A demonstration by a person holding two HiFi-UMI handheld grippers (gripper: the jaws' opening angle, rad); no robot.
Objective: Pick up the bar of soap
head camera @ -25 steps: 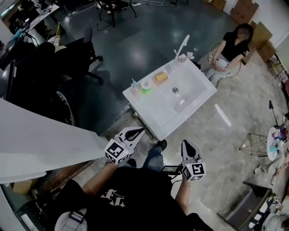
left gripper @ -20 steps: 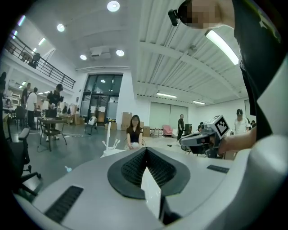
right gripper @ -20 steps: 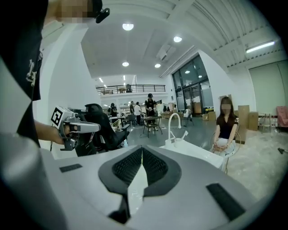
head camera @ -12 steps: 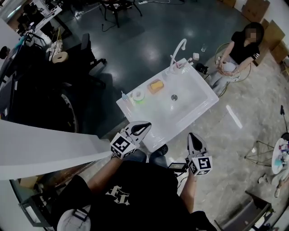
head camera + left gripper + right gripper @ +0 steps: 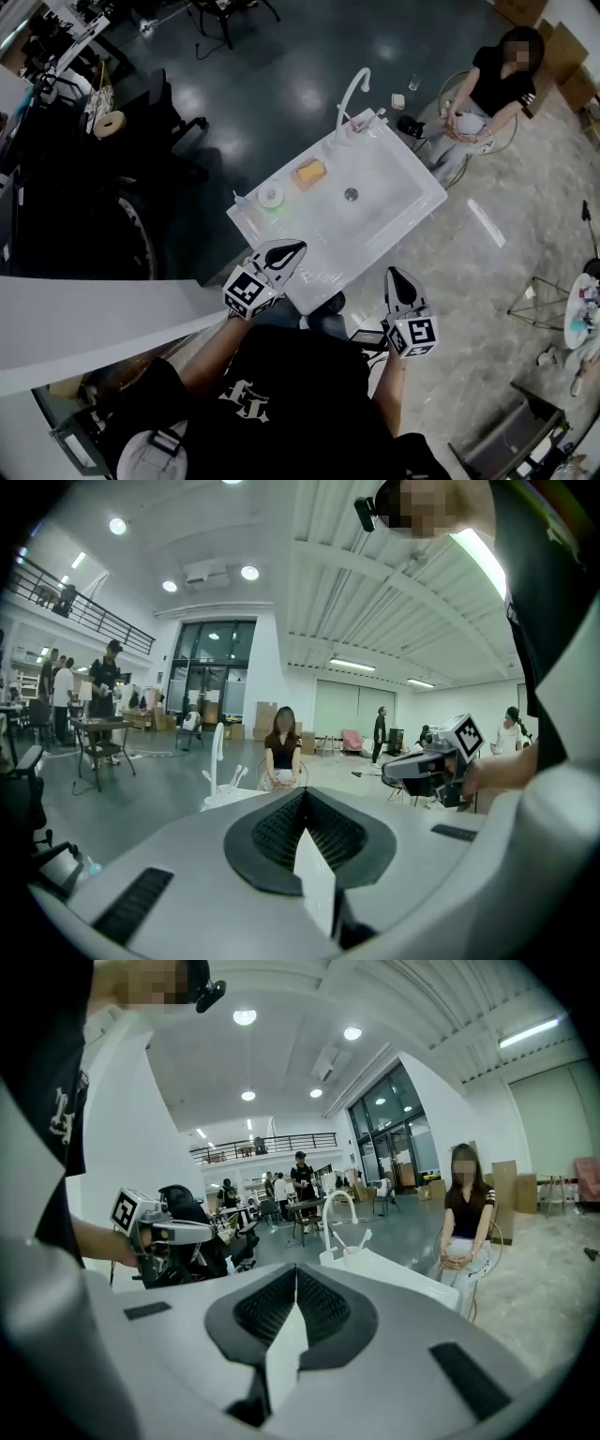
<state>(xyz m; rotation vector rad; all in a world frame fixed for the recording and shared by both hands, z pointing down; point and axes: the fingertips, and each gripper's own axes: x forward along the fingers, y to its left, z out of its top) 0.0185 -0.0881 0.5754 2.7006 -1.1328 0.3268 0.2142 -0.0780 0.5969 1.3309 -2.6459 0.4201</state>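
A white sink worktop (image 5: 323,251) stands on the floor (image 5: 272,75), where dark flooring meets paler. Along its far ledge lie an orange bar of soap (image 5: 308,173), a white ring-shaped thing (image 5: 271,196) and a small bottle (image 5: 240,200). A curved faucet (image 5: 349,94) rises at one corner.

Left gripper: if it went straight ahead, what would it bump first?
Probably the sink: the left gripper, jaws shut, points at its near end. Height is hard to judge, so it might pass just over it.
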